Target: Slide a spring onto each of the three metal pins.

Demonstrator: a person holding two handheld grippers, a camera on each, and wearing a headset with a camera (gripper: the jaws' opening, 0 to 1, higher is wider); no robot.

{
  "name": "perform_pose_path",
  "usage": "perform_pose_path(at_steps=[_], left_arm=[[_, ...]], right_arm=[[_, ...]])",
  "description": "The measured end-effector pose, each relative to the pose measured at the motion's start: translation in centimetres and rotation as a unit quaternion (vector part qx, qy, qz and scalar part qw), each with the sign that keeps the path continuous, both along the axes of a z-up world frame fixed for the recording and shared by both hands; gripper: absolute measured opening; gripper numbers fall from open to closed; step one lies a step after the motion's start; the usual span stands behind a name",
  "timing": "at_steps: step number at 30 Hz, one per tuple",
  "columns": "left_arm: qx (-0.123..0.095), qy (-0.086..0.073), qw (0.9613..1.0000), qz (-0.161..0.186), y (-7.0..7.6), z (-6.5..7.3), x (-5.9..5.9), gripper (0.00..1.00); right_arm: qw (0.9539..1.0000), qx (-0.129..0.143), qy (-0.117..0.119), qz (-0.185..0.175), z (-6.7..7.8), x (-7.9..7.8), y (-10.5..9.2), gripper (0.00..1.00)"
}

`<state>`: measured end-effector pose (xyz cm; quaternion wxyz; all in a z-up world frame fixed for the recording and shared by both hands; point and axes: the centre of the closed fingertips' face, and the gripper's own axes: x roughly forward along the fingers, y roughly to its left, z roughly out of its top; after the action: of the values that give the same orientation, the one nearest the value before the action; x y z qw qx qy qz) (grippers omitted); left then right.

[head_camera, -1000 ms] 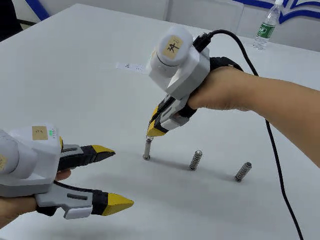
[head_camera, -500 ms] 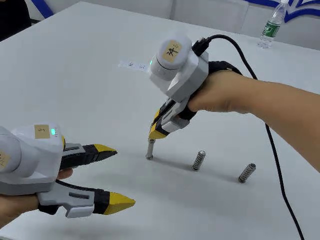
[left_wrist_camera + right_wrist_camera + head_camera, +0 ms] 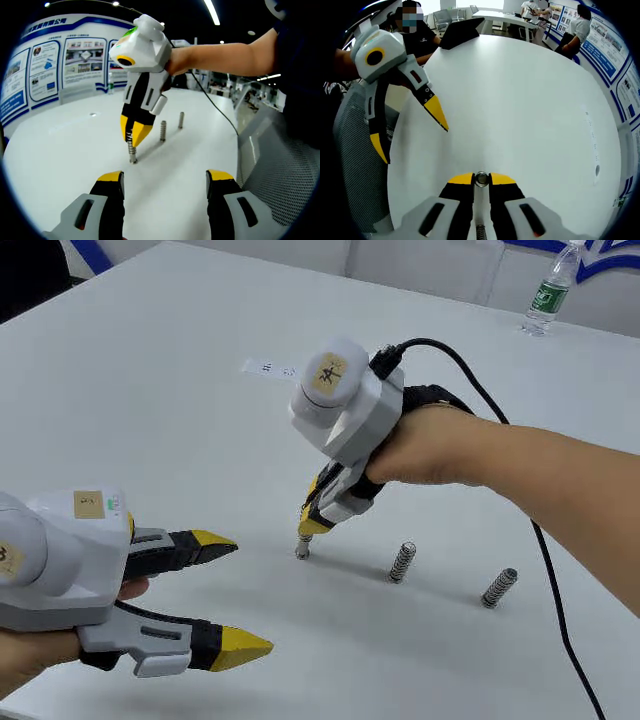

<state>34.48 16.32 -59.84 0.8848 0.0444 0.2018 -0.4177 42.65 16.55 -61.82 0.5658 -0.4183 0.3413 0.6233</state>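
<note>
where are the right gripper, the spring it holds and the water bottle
right gripper [image 3: 307, 529]: head view, between its yellow tips
spring [image 3: 131, 144]: left gripper view, coils just below those tips
water bottle [image 3: 545, 298]: head view, on its green label

Right gripper [image 3: 304, 528]: white body, black jaws, yellow tips, tan label
Left gripper [image 3: 250, 596]: same colours, perhaps a green light
Cable [image 3: 432, 341]: black

On the white table [image 3: 150, 390] a water bottle [image 3: 547, 292] stands at the far edge, a paper strip [image 3: 268, 368] nearer.
</note>
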Motion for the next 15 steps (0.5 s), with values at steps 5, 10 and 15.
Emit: perform_pose_path(at_steps=[5, 10, 15], left_arm=[[0.001, 0.0, 1.0, 0.001, 0.0, 0.0, 0.1, 0.68], [0.002, 0.001, 1.0, 0.0, 0.0, 0.1, 0.2, 0.68], [0.002, 0.001, 1.0, 0.002, 0.1, 0.1, 0.3, 0.68]], right_arm=[[1.0, 0.0, 0.001, -0.002, -1.0, 0.2, 0.1, 0.13], [1.0, 0.004, 0.004, -0.008, -1.7, 0.2, 0.1, 0.13], [0.9999, 0.007, 0.007, -0.013, -2.2, 0.2, 0.1, 0.13]])
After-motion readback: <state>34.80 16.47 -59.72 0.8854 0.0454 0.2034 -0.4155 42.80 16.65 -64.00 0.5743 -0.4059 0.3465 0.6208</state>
